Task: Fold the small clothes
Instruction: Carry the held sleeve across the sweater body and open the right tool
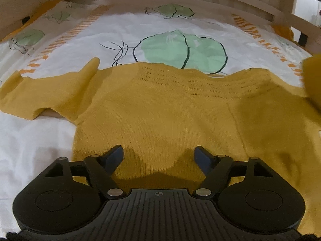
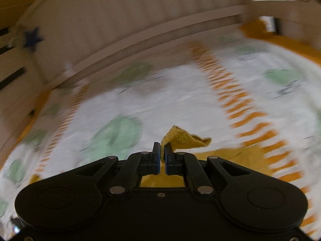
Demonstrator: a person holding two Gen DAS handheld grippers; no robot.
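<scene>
Sweater (image 1: 160, 110) flat on bed sheet (image 1: 40, 140). Left gripper (image 1: 158, 154) wide open, holding nothing. Right gripper (image 2: 162, 150) pinched on sleeve (image 2: 184, 138), sticking out at 1 o'clock.

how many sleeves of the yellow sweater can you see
2: the left sleeve lies flat on the bedsheet; the right sleeve is pinched in the right claw, lifted.
</scene>
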